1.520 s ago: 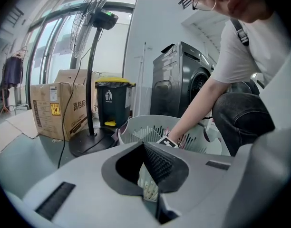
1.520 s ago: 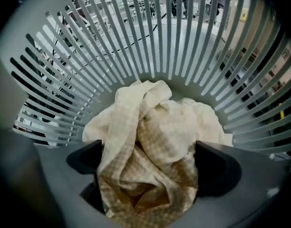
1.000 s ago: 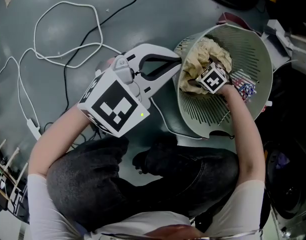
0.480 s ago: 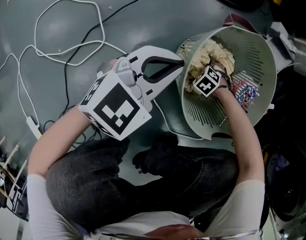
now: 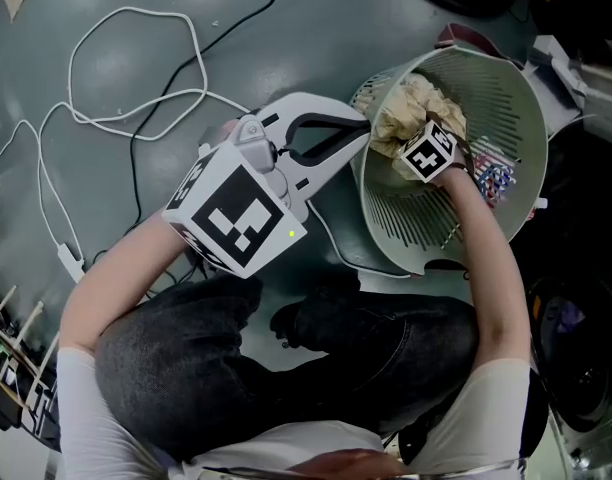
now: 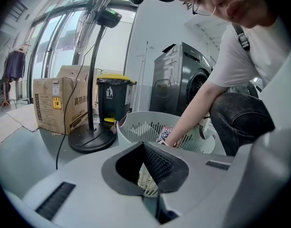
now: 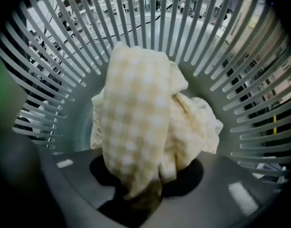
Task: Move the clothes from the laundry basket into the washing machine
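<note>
A pale slatted laundry basket (image 5: 506, 98) lies tilted on the floor. Inside it is a crumpled yellow checked cloth (image 5: 411, 108) and a colourful garment (image 5: 489, 176). My right gripper (image 5: 414, 140) points down into the basket; its jaws have just been closing, and they now pinch the checked cloth (image 7: 136, 122), a fold of which runs down between them at my right gripper (image 7: 136, 194). My left gripper (image 5: 361, 133) is shut on the basket's near rim, and a piece of slatted wall (image 6: 146, 182) shows between its pads. The dark washing machine (image 6: 179, 80) stands behind the basket (image 6: 136, 129).
White and black cables (image 5: 136, 68) loop over the grey floor at the left. A fan stand with a round black base (image 6: 91, 139), a cardboard box (image 6: 60, 103) and a black bin (image 6: 112, 96) stand beyond the basket. The person's knees crouch just below it.
My right gripper has shifted a little inside the basket and stands over the checked cloth. My left gripper has stayed on the rim.
</note>
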The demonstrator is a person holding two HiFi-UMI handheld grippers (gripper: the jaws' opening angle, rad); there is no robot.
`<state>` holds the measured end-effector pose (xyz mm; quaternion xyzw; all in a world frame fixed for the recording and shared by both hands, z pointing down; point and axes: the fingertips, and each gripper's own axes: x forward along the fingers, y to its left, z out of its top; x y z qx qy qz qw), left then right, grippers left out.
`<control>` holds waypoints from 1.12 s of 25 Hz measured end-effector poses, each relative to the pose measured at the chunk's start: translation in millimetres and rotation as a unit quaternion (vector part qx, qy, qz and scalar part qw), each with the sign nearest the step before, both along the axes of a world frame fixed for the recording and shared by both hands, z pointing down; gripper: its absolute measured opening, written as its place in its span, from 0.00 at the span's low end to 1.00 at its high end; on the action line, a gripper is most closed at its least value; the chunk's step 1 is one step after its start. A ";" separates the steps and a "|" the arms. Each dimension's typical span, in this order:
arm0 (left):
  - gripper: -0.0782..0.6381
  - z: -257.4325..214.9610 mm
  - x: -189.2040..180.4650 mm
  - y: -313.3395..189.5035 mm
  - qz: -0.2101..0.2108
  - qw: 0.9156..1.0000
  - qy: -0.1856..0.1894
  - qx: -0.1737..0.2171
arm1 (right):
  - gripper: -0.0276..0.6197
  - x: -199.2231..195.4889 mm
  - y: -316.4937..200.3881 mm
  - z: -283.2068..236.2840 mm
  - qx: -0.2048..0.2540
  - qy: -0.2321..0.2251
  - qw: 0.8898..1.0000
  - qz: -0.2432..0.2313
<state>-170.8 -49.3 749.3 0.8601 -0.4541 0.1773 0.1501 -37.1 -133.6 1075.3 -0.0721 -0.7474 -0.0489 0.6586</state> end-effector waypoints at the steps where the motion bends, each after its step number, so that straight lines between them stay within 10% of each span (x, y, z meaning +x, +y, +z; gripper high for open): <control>1: 0.12 -1.9 -1.5 -1.8 -0.001 1.000 0.001 0.003 | 0.33 -0.9 -3.3 -5.7 0.001 -0.002 1.000 0.006; 28: 0.12 -78.7 37.4 -84.4 0.048 0.997 -0.011 0.061 | 0.31 -3.3 -22.7 -205.4 0.019 -0.168 0.984 0.055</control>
